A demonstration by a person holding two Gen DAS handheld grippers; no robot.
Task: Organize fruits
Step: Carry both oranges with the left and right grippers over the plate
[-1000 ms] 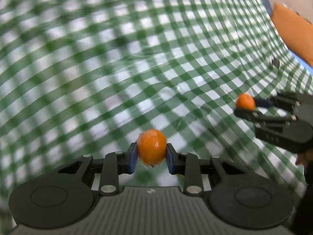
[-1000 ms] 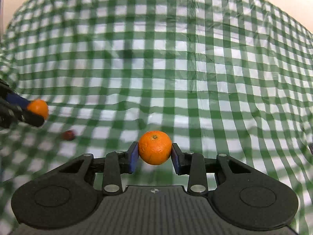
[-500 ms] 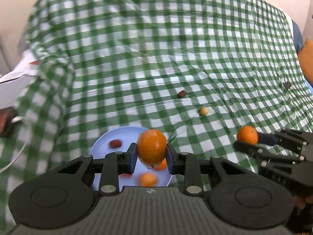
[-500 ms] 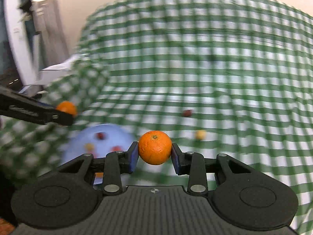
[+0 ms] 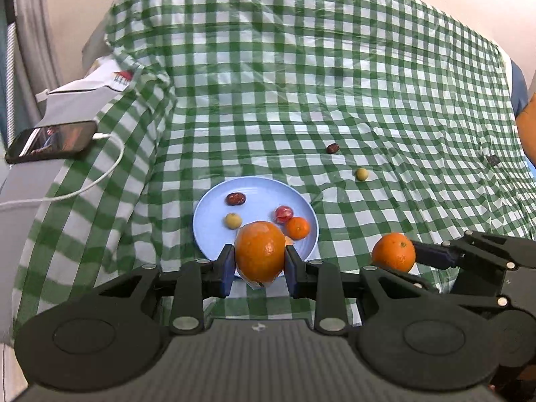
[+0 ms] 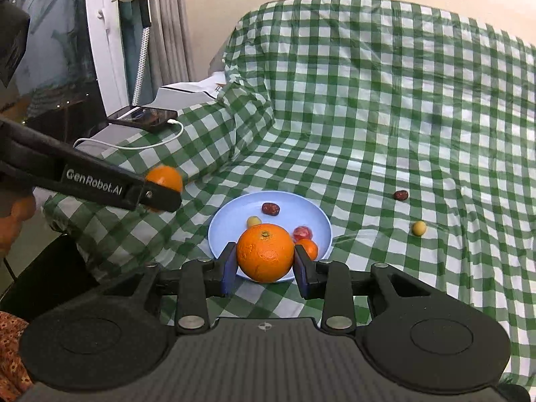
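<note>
- Your left gripper [image 5: 258, 264] was clamped on an orange [image 5: 260, 251], low in the centre of its own view, the blue pads squeezing it from both sides so it could travel without rolling.
- Your right gripper [image 6: 265, 268] was likewise clamped on a second orange [image 6: 265, 253], stem end up, low centre in its view; in the left view that same fruit sat at the lower right, beside the plate.
- You held both oranges just short of the near rim of the blue plate [image 5: 214, 211], which I judge was the collecting spot, so each hand was lined up to set its fruit down there.
- The plate, at mid-frame on the green checked cloth [image 5: 301, 67], already carried a small orange [image 5: 297, 227], a red fruit [image 5: 284, 213], a pale yellow fruit [image 5: 233, 220] and a dark date [image 5: 235, 198]; they left the left half freer, likely the better place for you to drop a large orange.
- Beyond the plate, right of centre, a loose yellow fruit [image 5: 361, 174] and a loose dark date [image 5: 333, 148] lay apart on the cloth, not yet gathered.
- At the far left edge a phone [image 5: 50, 140] on its white cable [image 5: 100, 174] rested clear of the work.
</note>
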